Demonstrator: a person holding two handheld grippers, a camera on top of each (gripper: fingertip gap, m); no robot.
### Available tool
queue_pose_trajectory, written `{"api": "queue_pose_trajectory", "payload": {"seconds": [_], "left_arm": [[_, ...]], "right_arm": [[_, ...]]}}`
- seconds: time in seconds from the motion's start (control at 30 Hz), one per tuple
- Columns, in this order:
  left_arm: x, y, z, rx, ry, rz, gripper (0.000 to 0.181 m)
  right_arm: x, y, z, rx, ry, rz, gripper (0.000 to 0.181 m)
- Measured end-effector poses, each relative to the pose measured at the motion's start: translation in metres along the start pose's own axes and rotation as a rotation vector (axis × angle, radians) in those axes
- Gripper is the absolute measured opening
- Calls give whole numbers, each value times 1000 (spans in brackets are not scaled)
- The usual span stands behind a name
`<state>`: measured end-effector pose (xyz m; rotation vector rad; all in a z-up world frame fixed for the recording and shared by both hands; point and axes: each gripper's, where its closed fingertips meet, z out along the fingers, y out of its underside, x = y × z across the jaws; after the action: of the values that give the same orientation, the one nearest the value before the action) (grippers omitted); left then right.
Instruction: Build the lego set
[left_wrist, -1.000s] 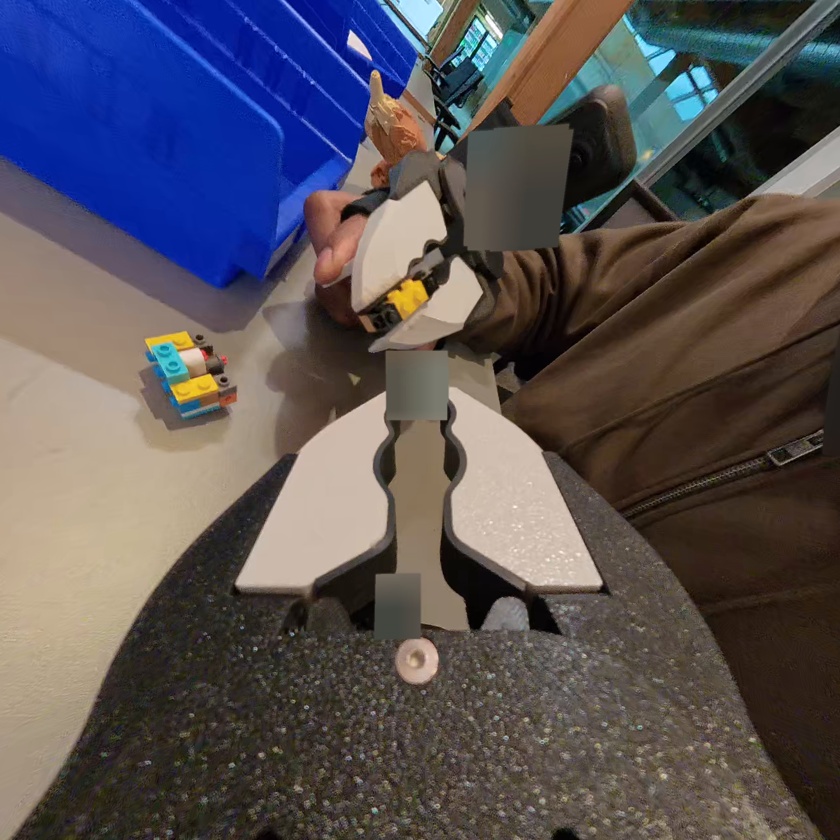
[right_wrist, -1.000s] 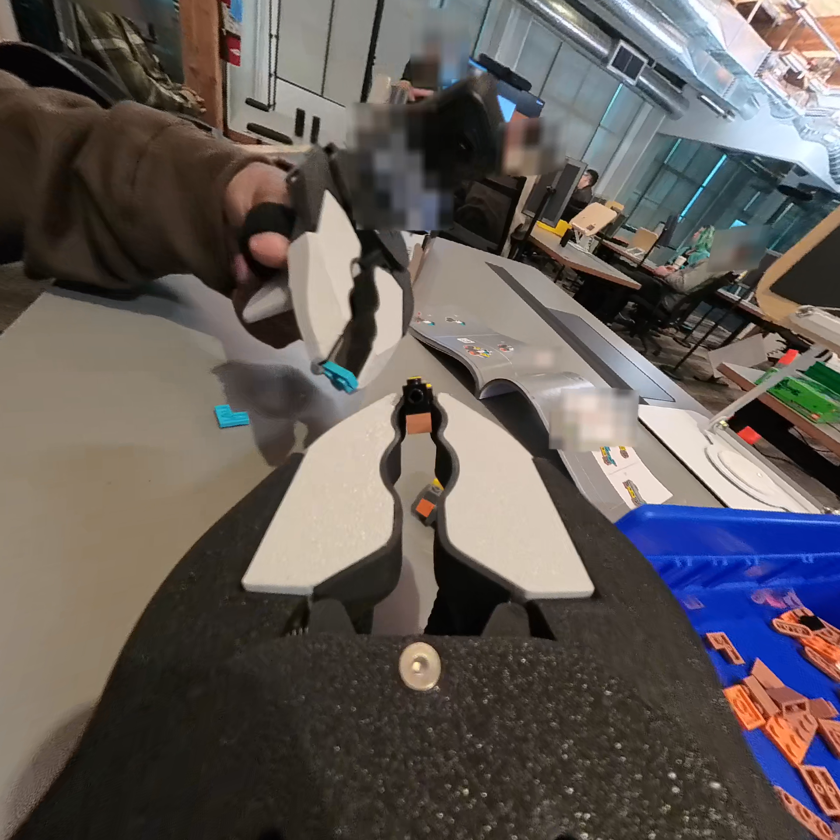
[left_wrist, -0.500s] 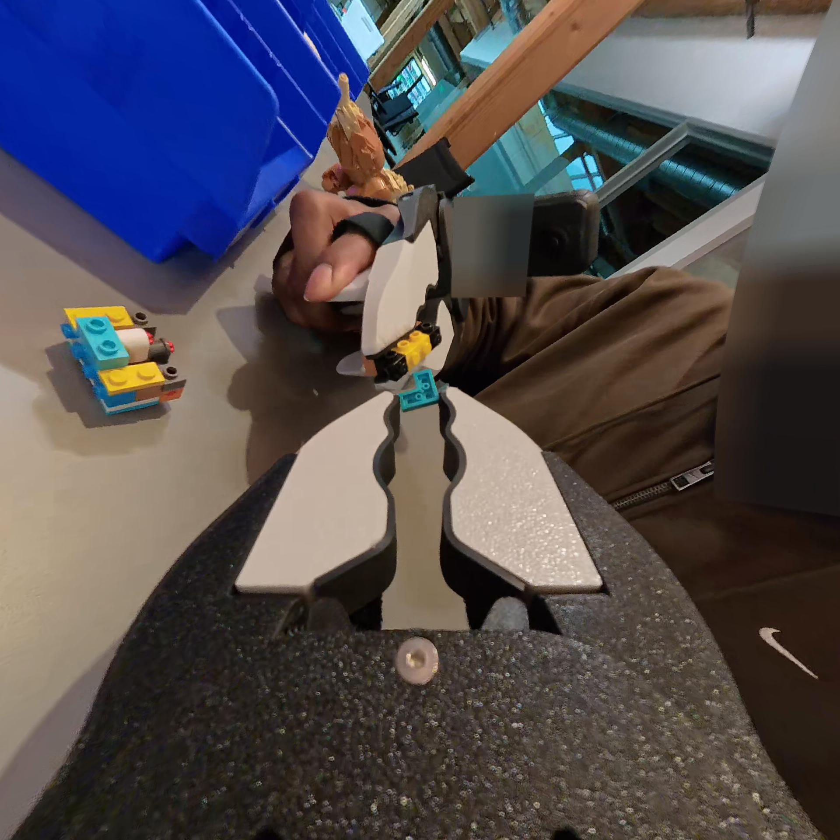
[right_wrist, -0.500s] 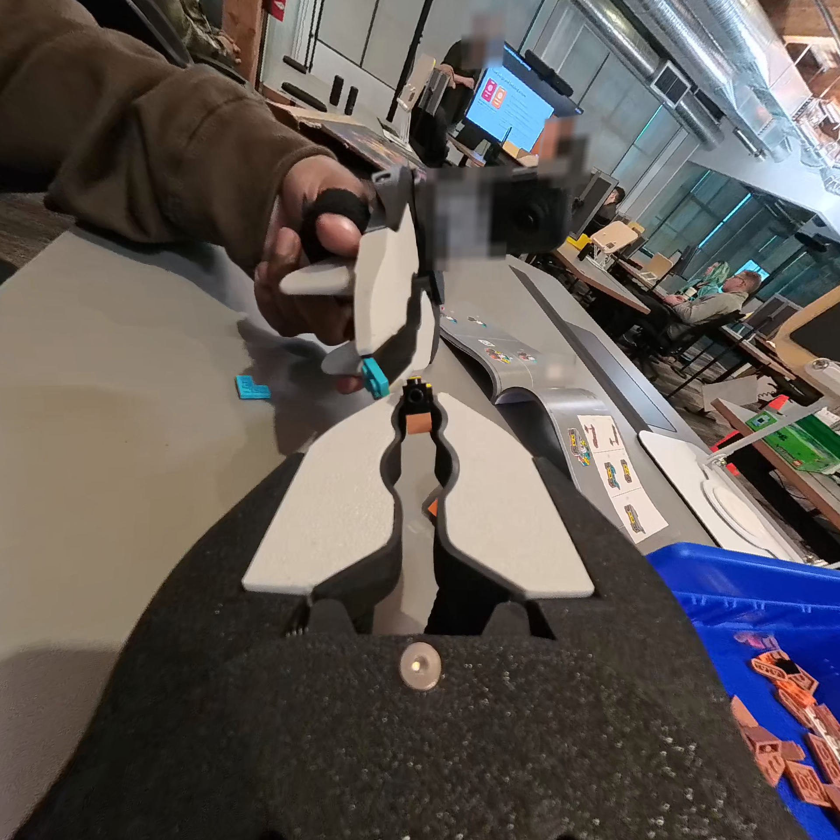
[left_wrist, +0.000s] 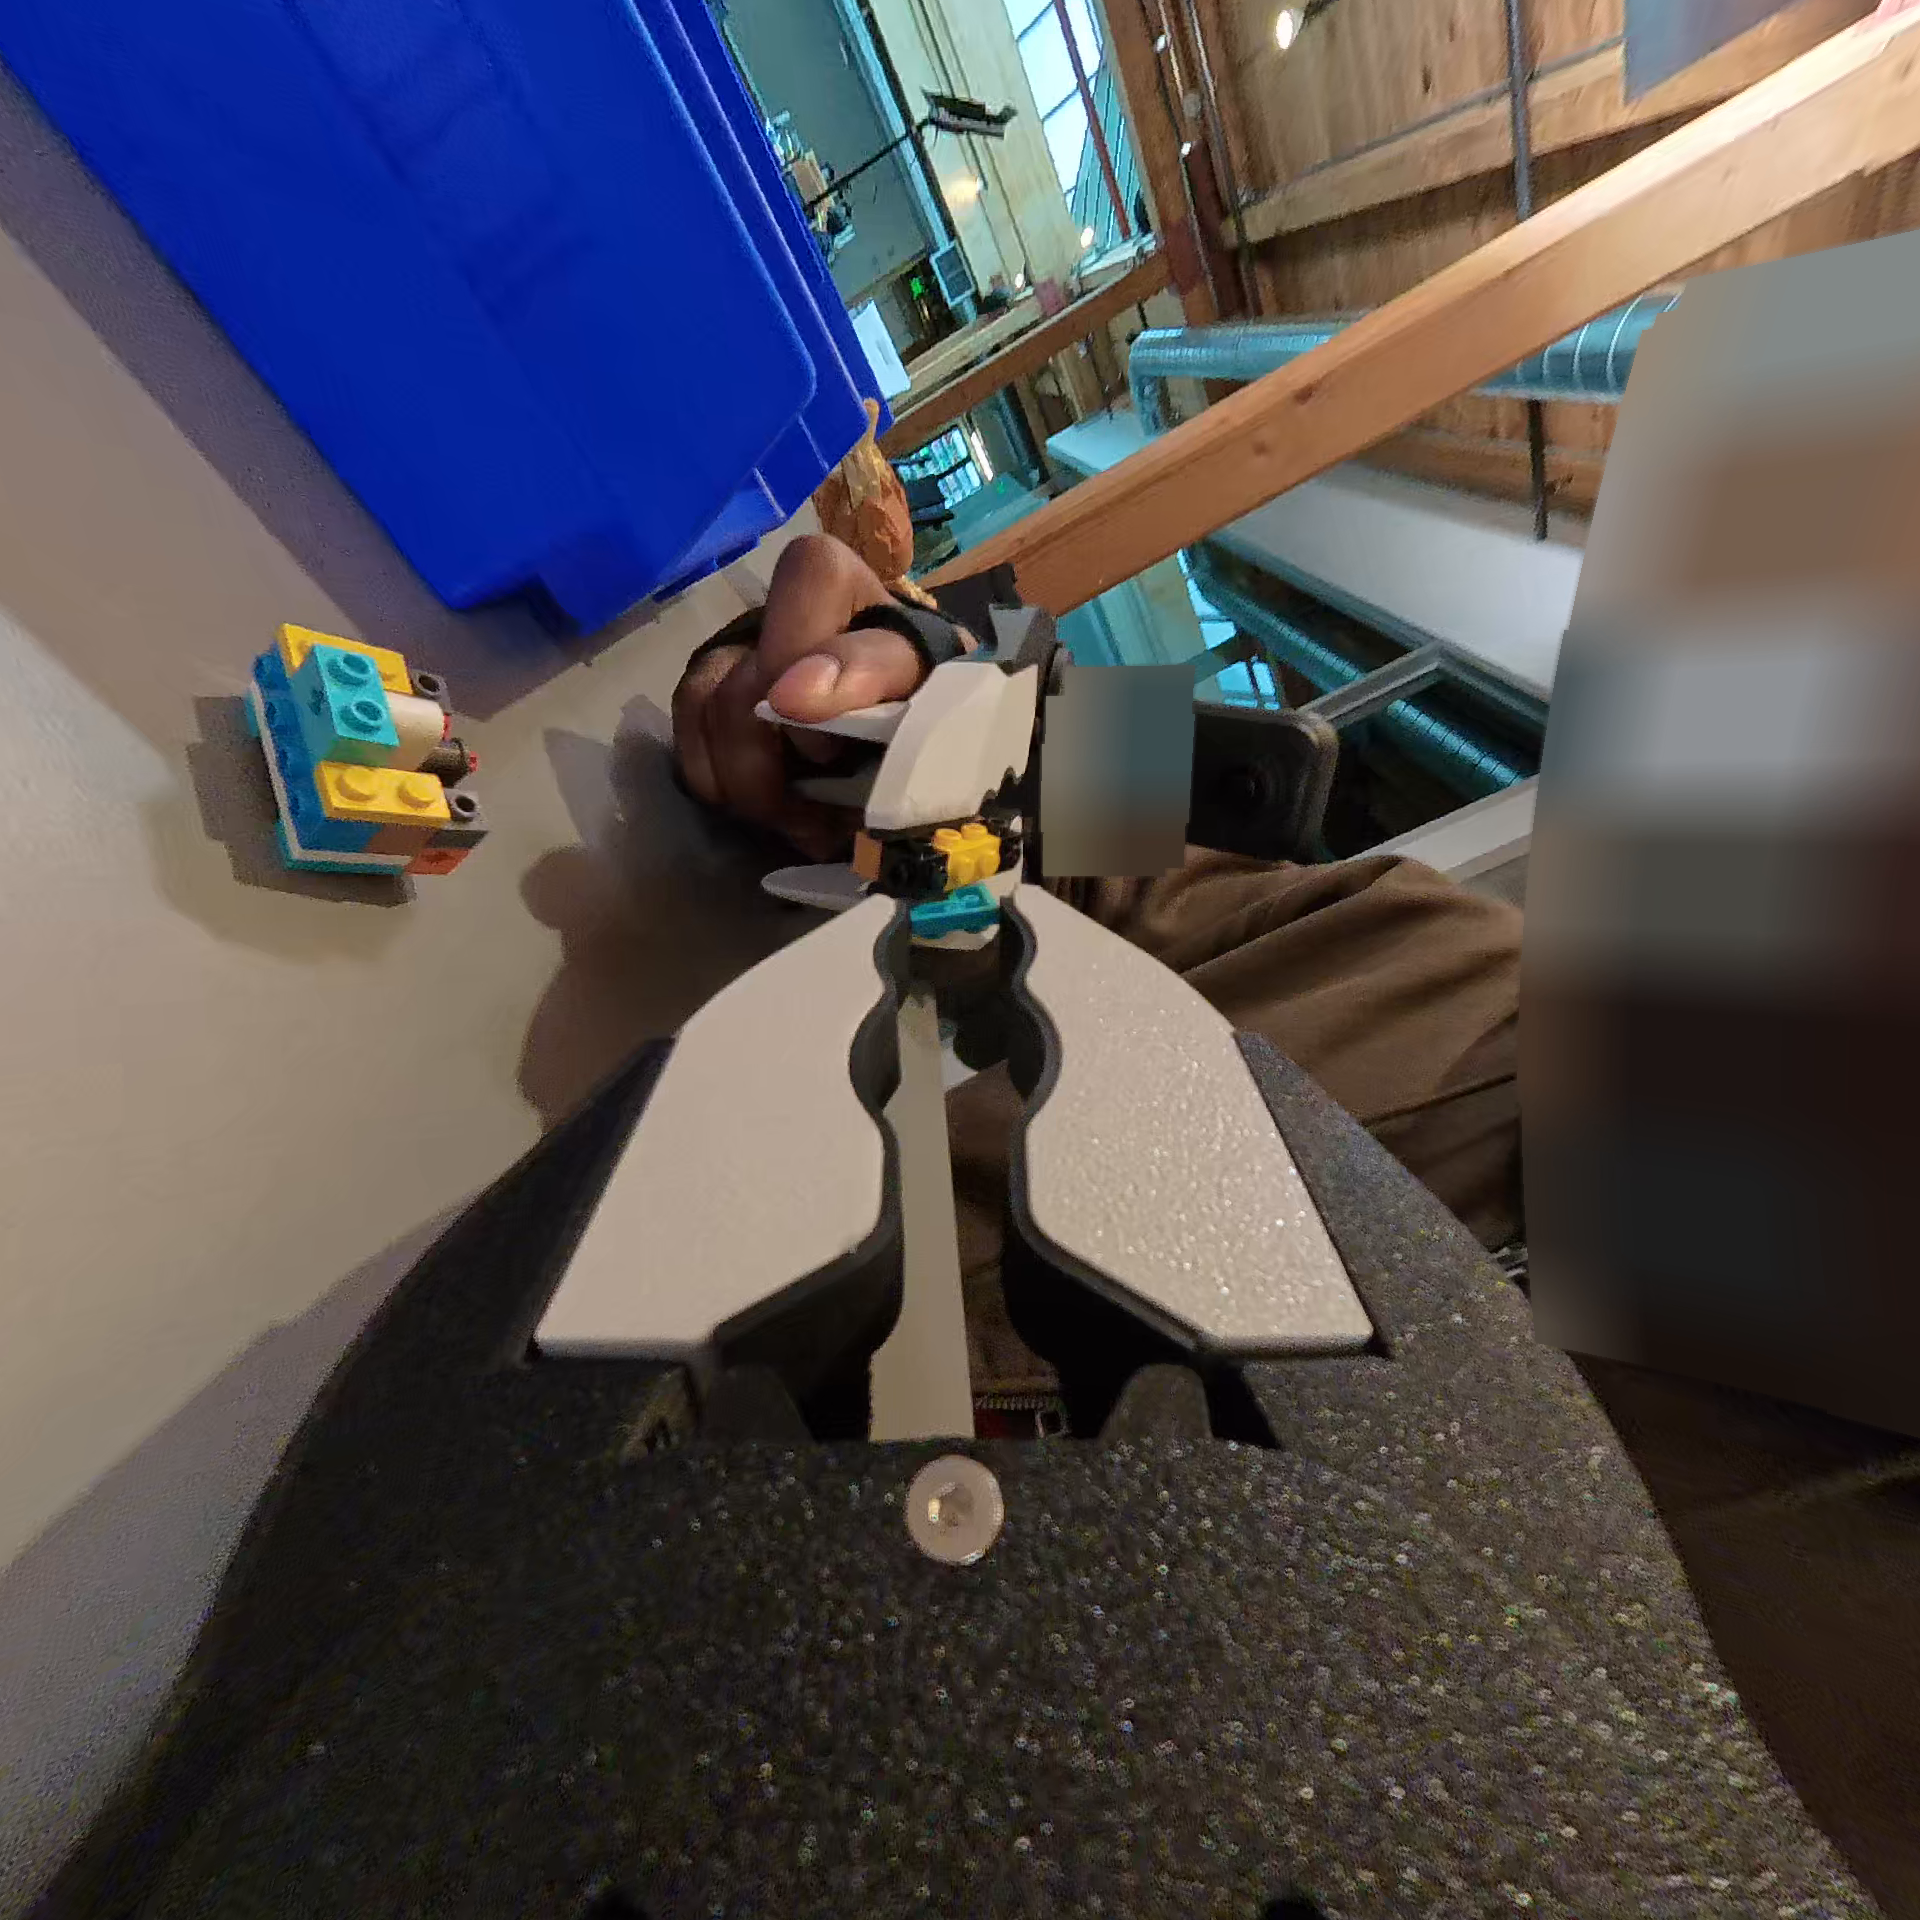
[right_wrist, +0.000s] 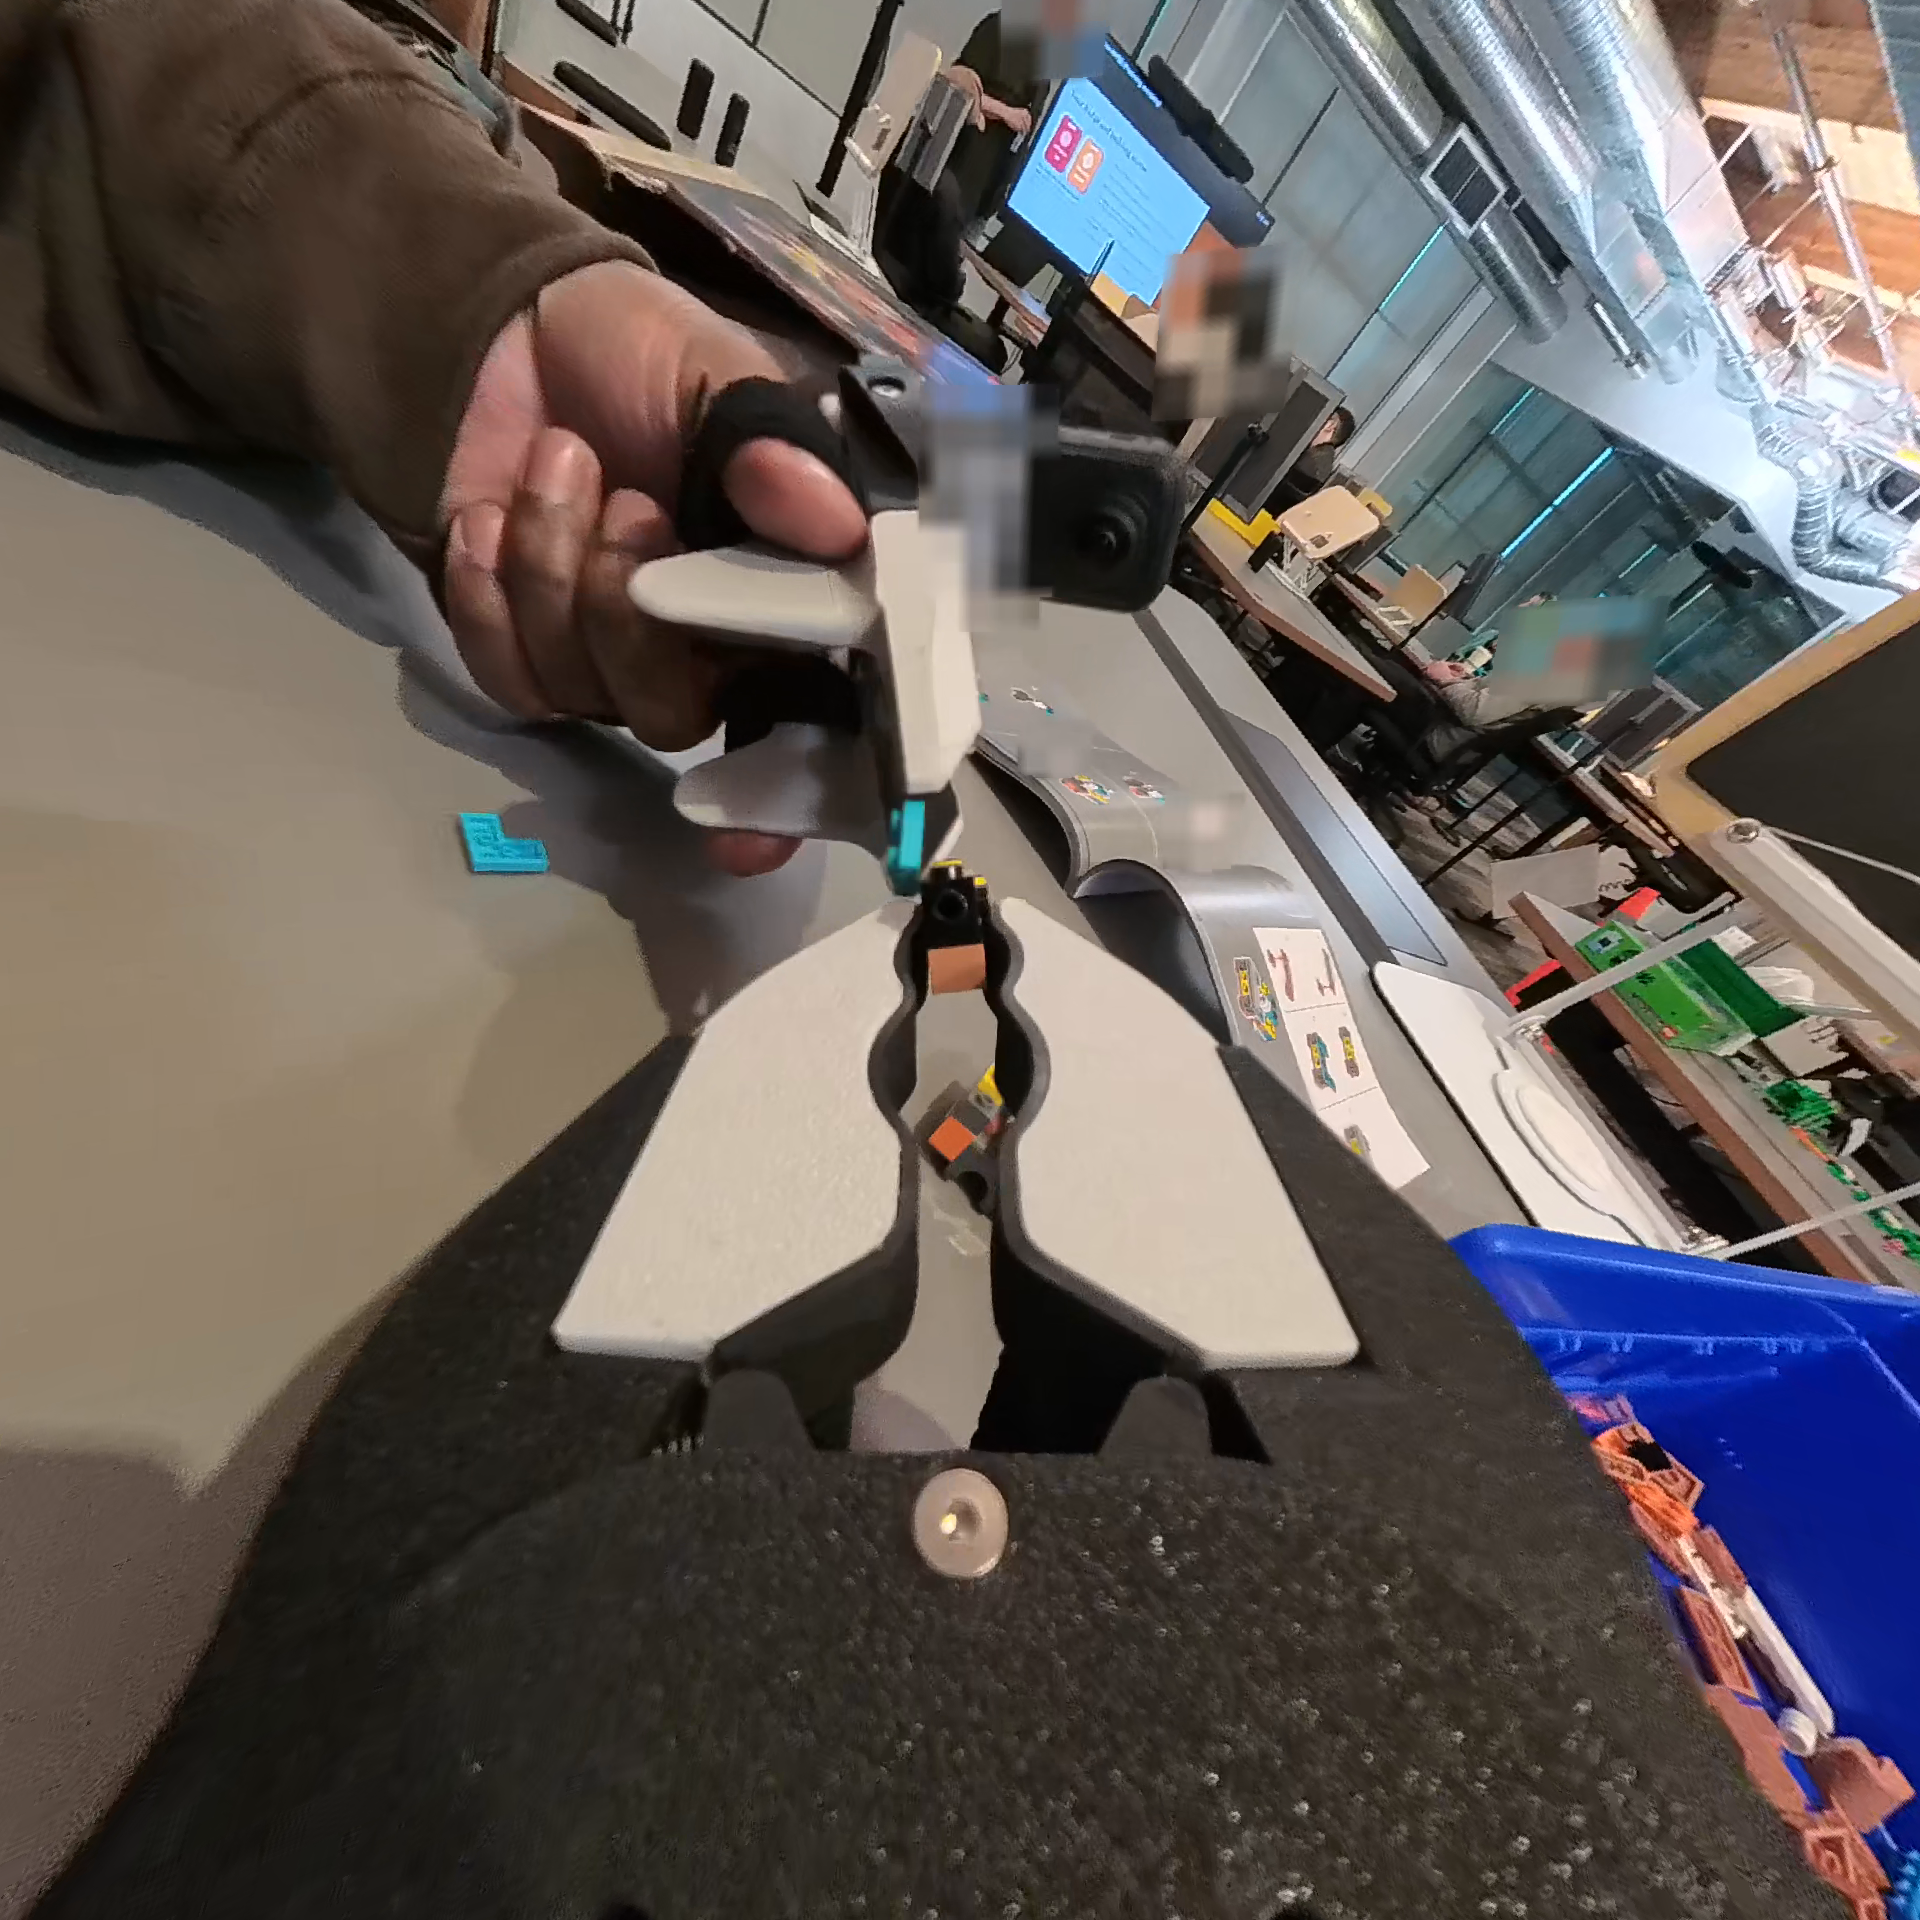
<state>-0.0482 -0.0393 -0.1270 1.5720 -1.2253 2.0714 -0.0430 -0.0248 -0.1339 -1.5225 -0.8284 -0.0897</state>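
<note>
Teal plate (left_wrist: 951, 911) sits pinched at the tips of the left gripper (left_wrist: 948, 920), jaws closed on it, held up off the table (left_wrist: 156, 1091). Just past those tips the right gripper (left_wrist: 940, 857) faces in, clamped on a small yellow, black and orange sub-build (left_wrist: 935, 857). Plate and sub-build are touching or nearly so; cannot tell if the studs are seated. A hand (left_wrist: 790, 707) holds the right gripper's handle just beyond. Left of the jaws and well apart, a finished chunk (left_wrist: 358, 764) of teal, yellow, white and grey bricks lies on the table. Farther left and beyond, blue bins (left_wrist: 468, 291) stand in a row, with a brown figure (left_wrist: 868, 504) past the hand.

Right wrist view: the right gripper (right_wrist: 954, 935) grips the sub-build (right_wrist: 954, 940) between its tips, orange face toward the camera, black and yellow at the far end. Seen through the gap below the jaws, a loose orange and grey piece (right_wrist: 966, 1138) lies on the table (right_wrist: 208, 987). Just beyond the tips the left gripper (right_wrist: 914, 831) points down with the plate (right_wrist: 910, 831) edge-on at the sub-build's far end. A second hand (right_wrist: 613, 540) in a brown sleeve holds it. Left of the jaws, an L-shaped teal piece (right_wrist: 501, 842) lies flat on the table. Right of the jaws, an open booklet (right_wrist: 1226, 914) lies on the table; nearer right, a bin (right_wrist: 1704, 1382) holds orange pieces (right_wrist: 1756, 1714).
</note>
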Motion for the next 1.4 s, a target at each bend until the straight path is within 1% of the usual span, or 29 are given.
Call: {"api": "queue_pose_trajectory", "payload": {"seconds": [0.27,0.47,0.63,0.8,1.2,1.4], "left_arm": [[-3,-6,0,114,31,-123,16],[-7,-11,1,216,25,-211,16],[-9,-13,3,282,36,-280,16],[-19,-15,1,343,7,-338,16],[-29,-20,-2,455,-63,-397,16],[-31,-22,-3,468,-76,-415,16]], "right_arm": [[4,-1,-1,-1,41,-40,9],[10,4,0,-40,91,-72,9],[9,8,1,-73,115,-137,9],[10,15,3,-121,131,-176,9],[13,25,6,-200,179,-268,9],[14,25,7,-215,211,-358,10]]}}
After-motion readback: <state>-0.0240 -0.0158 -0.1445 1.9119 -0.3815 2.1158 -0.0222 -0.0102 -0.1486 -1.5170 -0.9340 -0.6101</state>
